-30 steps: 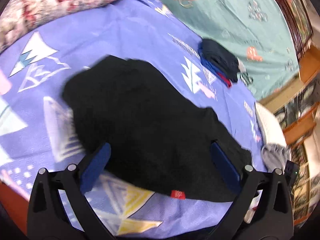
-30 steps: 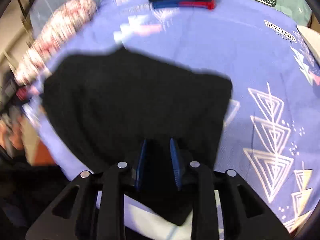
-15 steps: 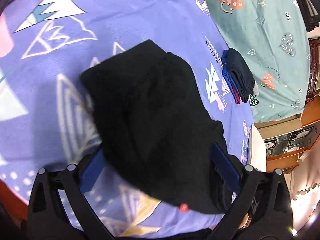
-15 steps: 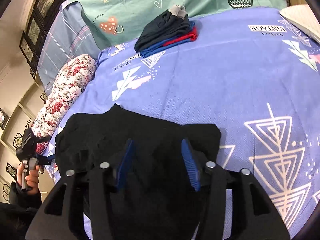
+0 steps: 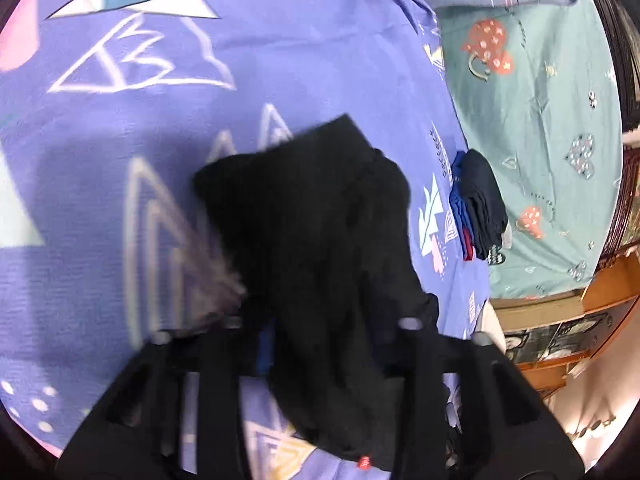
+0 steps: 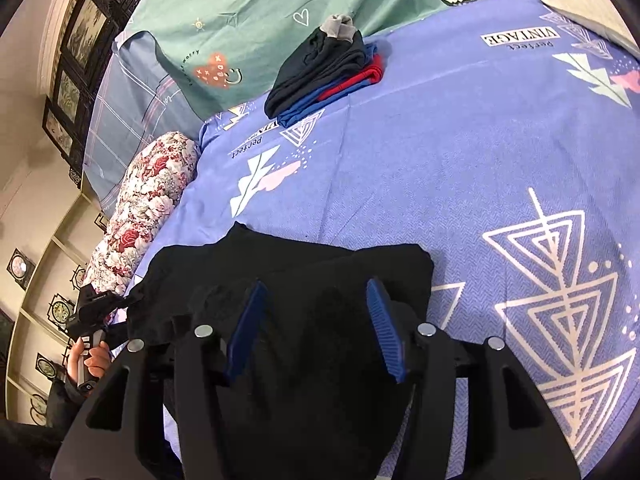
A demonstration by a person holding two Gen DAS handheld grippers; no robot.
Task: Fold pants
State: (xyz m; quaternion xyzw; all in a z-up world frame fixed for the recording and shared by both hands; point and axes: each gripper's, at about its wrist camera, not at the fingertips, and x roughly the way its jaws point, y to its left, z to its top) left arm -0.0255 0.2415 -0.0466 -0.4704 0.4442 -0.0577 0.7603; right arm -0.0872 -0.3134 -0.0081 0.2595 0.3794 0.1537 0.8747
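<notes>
The black pants [image 5: 320, 220] lie partly folded on the purple bedspread [image 5: 120, 160], with a small red tag [image 5: 364, 462] at their near edge. My left gripper [image 5: 332, 328] is over that near end and its jaws are closing. Bunched cloth fills the gap and hides the right finger, and one blue pad [image 5: 264, 352] shows at the cloth's edge. In the right wrist view the pants [image 6: 320, 268] spread under my right gripper [image 6: 316, 284]. Its jaws are opening and both blue pads stand clear above the fabric. The left gripper [image 6: 94, 304] and a hand [image 6: 86, 356] show at the pants' far left corner.
A stack of folded dark, blue and red clothes [image 6: 324, 68] sits farther up the bed near the green sheet [image 6: 260, 12]. A floral bolster [image 6: 148, 200] lies along the left edge. Wooden furniture [image 5: 600, 292] stands beyond the bed's right side.
The left jaws have narrowed from wide open onto the gathered pants, and the left view has rolled. The right jaws have widened from nearly shut and let the cloth go.
</notes>
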